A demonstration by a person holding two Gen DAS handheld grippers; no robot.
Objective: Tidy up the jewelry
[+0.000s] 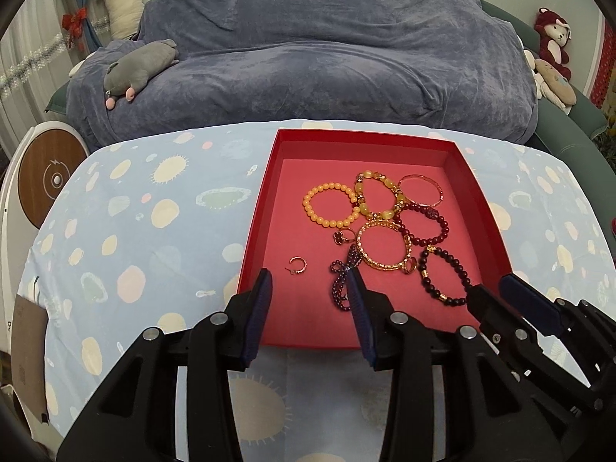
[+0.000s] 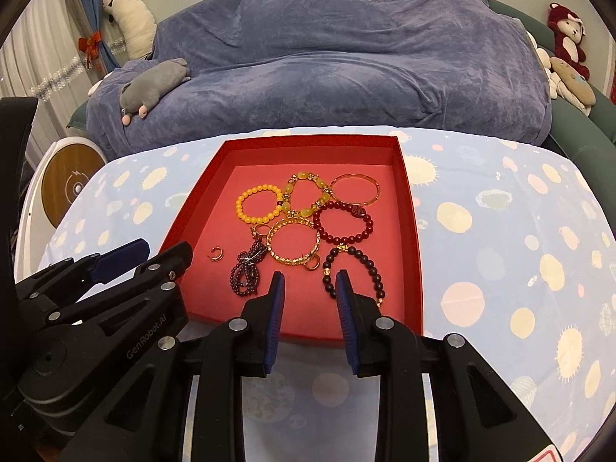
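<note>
1. Red tray (image 1: 265, 200) on the spotted cloth (image 1: 115, 231) holds clustered bracelets (image 2: 296, 246).
2. Left gripper (image 1: 310, 281) and right gripper (image 2: 310, 283) hover over the tray's near edge, both spread, empty.
3. A small hoop earring (image 1: 297, 265) lies apart, left of the cluster.

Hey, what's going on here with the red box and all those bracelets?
A person holds two grippers over the near edge of a red box on a table. Bracelets, a small hoop earring and rings lie loose inside. Both the left gripper and the right gripper are open and empty; nothing is being held.
</note>
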